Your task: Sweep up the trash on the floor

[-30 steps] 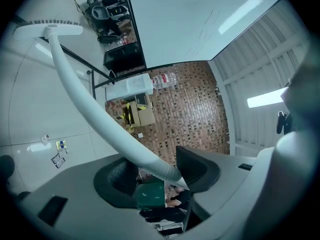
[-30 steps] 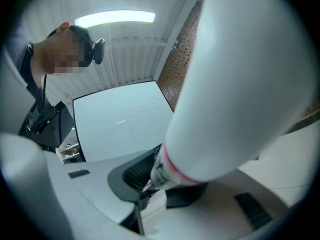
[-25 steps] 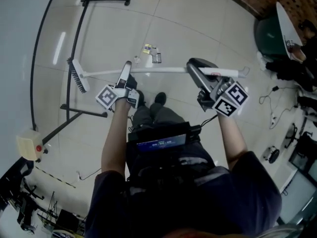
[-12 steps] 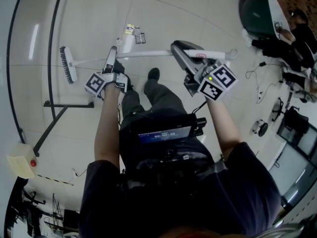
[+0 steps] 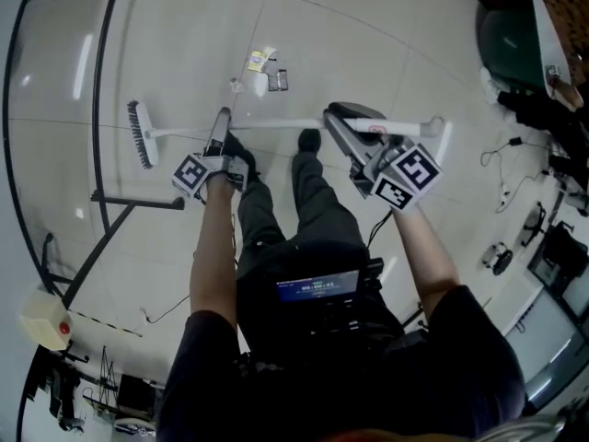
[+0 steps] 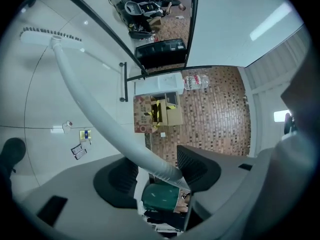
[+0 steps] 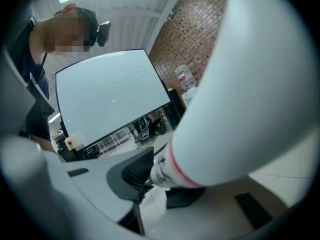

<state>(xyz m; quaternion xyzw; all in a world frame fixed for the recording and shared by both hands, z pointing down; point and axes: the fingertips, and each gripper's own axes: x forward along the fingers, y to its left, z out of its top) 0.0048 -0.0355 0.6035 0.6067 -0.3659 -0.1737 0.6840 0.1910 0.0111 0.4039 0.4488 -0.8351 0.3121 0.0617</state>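
L gripper [image 5: 224,122] & R gripper [image 5: 341,118] both clamped on broom [image 5: 276,124], trash [image 5: 261,70] lies unswept on floor [image 5: 368,44] just beyond it, so sweeping prob. not begun, all left to do.

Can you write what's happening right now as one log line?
left gripper: shut on broom | right gripper: shut on broom | trash: lying beyond broom, unswept

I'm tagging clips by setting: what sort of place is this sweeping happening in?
Probably an indoor lab or workshop: a large whiteboard, a brick wall with cardboard boxes by it, and cables trailing across the pale tiled floor.
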